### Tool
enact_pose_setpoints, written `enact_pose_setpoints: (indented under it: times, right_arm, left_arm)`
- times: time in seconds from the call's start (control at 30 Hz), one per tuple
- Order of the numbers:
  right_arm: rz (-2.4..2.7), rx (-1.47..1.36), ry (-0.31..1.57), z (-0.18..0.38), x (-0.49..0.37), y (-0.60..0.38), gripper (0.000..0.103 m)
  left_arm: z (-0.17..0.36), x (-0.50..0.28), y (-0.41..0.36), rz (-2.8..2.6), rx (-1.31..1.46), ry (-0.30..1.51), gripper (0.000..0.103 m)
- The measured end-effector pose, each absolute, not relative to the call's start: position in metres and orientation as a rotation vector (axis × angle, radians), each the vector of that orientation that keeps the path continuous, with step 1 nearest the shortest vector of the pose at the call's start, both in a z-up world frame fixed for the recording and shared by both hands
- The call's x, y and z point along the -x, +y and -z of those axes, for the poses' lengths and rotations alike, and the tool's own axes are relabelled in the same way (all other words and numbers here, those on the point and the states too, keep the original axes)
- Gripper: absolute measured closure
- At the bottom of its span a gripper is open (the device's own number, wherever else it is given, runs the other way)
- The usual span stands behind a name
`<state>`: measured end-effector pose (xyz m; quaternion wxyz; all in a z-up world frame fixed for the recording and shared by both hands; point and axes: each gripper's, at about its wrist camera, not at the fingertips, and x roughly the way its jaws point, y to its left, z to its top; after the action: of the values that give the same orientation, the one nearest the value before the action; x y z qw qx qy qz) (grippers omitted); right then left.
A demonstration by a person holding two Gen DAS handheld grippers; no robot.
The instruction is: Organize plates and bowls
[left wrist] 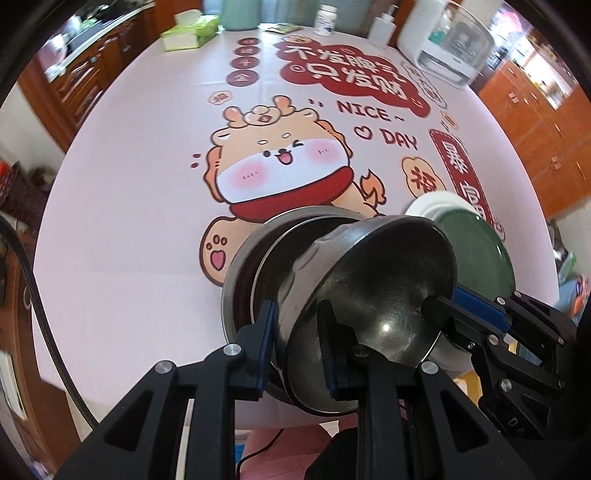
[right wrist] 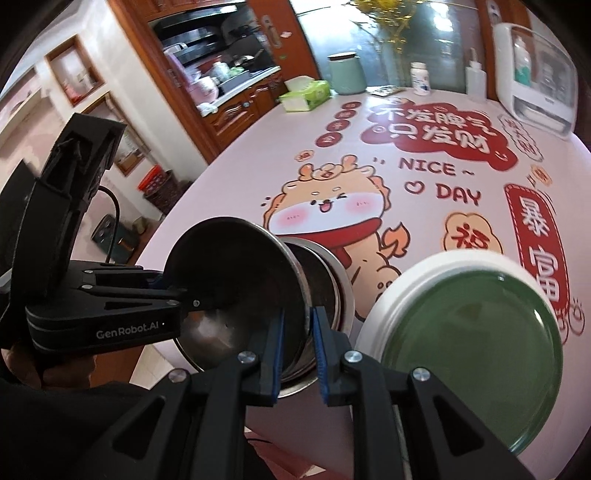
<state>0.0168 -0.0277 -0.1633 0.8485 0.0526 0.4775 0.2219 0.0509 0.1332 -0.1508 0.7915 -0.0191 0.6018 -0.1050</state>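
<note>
A steel bowl (left wrist: 388, 280) (right wrist: 236, 273) hangs tilted on its side just above a stack of steel bowls (left wrist: 243, 273) (right wrist: 325, 280) near the table's front edge. My left gripper (left wrist: 298, 310) (right wrist: 177, 295) is shut on its near rim. My right gripper (right wrist: 298, 314) (left wrist: 443, 299) is shut on the opposite rim. To the right of the stack a green plate (left wrist: 476, 243) (right wrist: 469, 332) lies on a white plate (left wrist: 432, 203) (right wrist: 413, 273). The held bowl hides part of the stack.
The round table (left wrist: 129, 221) wears a pink cartoon cloth. At its far edge stand a tissue box (left wrist: 188, 31), a mint canister (left wrist: 240, 14), a white pill bottle (left wrist: 325, 18), a pump bottle (left wrist: 382, 26) and a white appliance (left wrist: 443, 44). Wooden cabinets (left wrist: 546, 122) line the room.
</note>
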Motion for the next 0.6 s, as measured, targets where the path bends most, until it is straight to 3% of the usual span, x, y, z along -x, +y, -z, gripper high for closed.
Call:
enact_pose_setpoints:
  times: [0.6]
  right_arm:
    - [-0.334, -0.238, 1.059, 0.177, -0.010, -0.028, 0.086]
  left_arm:
    - [0.167, -0.063, 0.133, 0.337, -0.038, 1.345, 0.080]
